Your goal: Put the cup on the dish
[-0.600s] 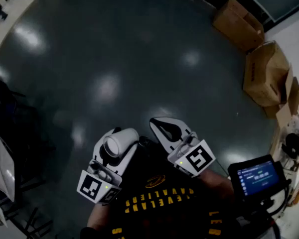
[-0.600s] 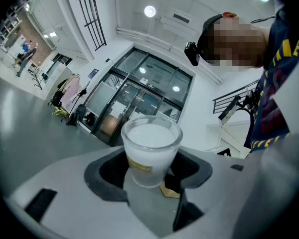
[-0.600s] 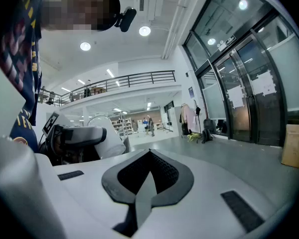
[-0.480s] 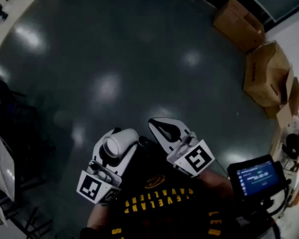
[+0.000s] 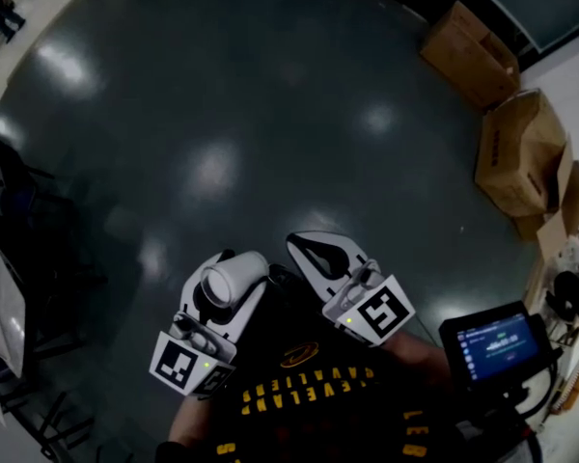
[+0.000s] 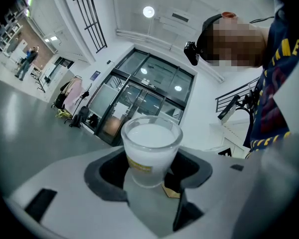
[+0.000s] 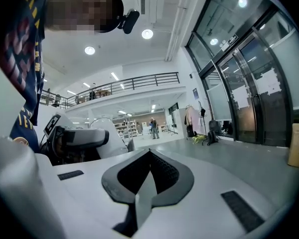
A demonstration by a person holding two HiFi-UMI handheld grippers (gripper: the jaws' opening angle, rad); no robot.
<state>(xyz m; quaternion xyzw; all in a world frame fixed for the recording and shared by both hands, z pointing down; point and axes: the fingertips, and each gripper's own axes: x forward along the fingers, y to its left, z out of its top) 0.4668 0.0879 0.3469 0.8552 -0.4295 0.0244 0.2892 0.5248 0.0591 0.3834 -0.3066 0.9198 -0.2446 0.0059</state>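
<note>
Clenching one white cup point(image 6: 150, 148), the left tool point(image 5: 234, 268) sits beside the right tool point(image 7: 149, 156), which is closed and empty.

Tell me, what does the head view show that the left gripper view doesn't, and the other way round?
Only the head view: the dark shiny floor, cardboard boxes at the right, a small lit screen, and the right gripper, its fingers closed and empty. Only the left gripper view: glass doors, a ceiling light and a distant person at far left. Both: the whitish cup held in the left gripper. Neither shows a dish.
</note>
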